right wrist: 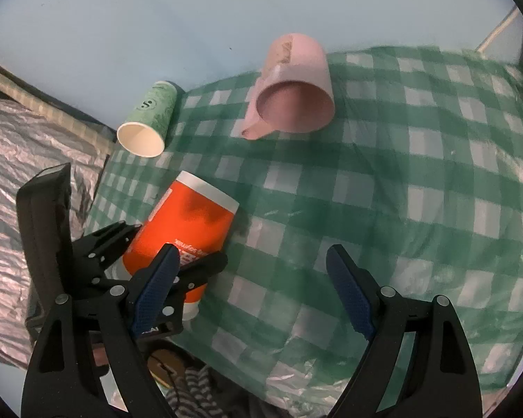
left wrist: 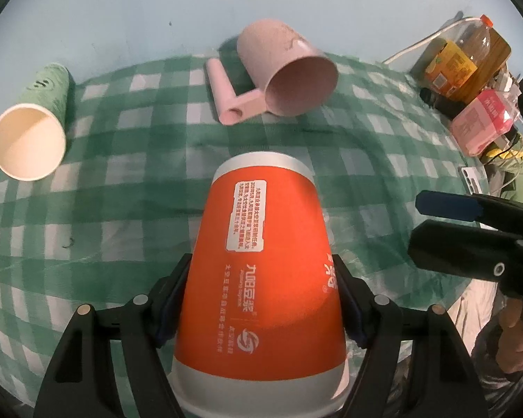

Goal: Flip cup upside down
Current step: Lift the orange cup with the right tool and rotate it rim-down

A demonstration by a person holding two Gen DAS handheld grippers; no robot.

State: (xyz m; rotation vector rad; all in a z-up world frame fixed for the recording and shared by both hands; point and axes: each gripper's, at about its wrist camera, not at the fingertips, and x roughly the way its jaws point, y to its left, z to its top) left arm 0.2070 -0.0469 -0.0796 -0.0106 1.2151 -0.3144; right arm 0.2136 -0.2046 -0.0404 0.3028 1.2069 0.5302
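The left gripper [left wrist: 261,299] clamps the orange cup [left wrist: 261,261] between its jaws, base pointing forward, tilted above the checked cloth [right wrist: 401,174]; the right gripper [right wrist: 251,289] gapes empty alongside; setting it mouth-down remains.

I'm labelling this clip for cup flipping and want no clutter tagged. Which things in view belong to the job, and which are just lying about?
Part of the job:
orange paper cup, clamped tilted
left hand-held gripper, shut on it
right hand-held gripper, open, holding nothing

Just lying about:
green paper cup, on its side
pink mug, on its side
drink bottles
checked tablecloth
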